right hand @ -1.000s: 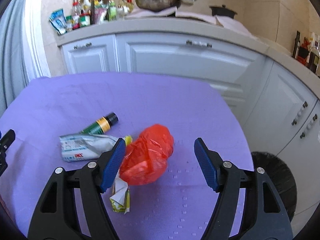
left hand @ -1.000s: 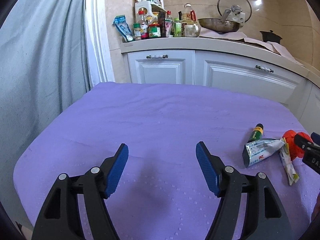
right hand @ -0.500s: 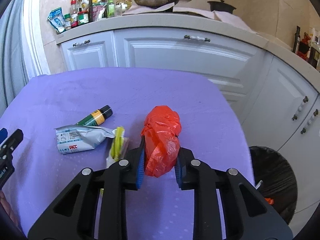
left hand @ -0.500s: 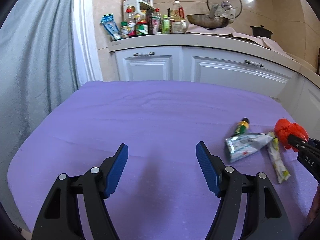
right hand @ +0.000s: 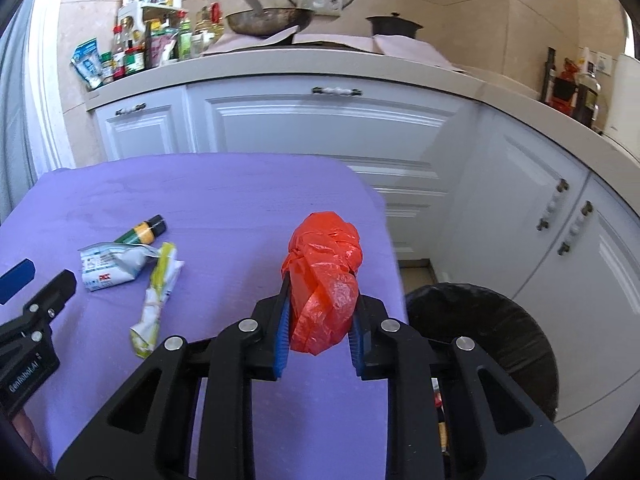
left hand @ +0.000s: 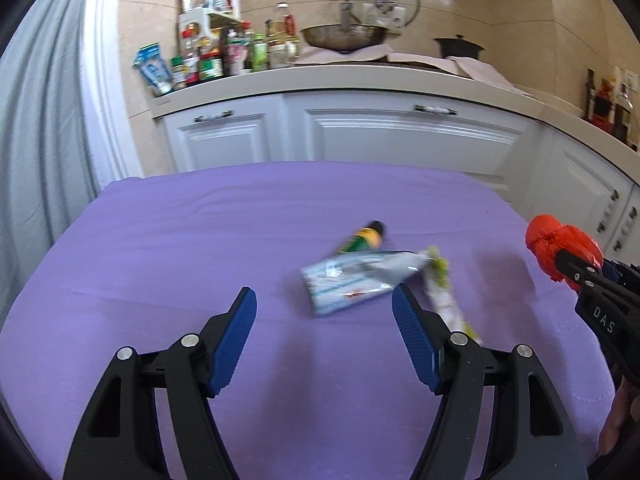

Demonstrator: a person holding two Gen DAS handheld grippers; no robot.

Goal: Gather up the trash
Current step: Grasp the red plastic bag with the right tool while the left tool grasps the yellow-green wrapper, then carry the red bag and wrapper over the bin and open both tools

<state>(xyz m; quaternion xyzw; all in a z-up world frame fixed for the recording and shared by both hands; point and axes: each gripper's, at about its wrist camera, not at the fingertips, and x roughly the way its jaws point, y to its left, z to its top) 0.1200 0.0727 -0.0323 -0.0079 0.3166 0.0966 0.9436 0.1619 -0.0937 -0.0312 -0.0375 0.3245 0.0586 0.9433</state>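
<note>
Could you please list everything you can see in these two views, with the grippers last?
Red plastic bag: one, red, clamped in the right gripper.
Foil packet: one, white-blue, on the purple cloth.
Small bottle: one, green-yellow, lying behind the packet.
Wrapper: one, yellow-white, beside the packet.
Purple cloth: one, covering the table.
Bin: one, black-lined, right of the table.
Wok: one, on the counter.
Left gripper: open.
Right gripper: shut on the bag.

A home kitchen: white cabinets [right hand: 320,128], wok [right hand: 268,20], condiment bottles [left hand: 224,56].
</note>
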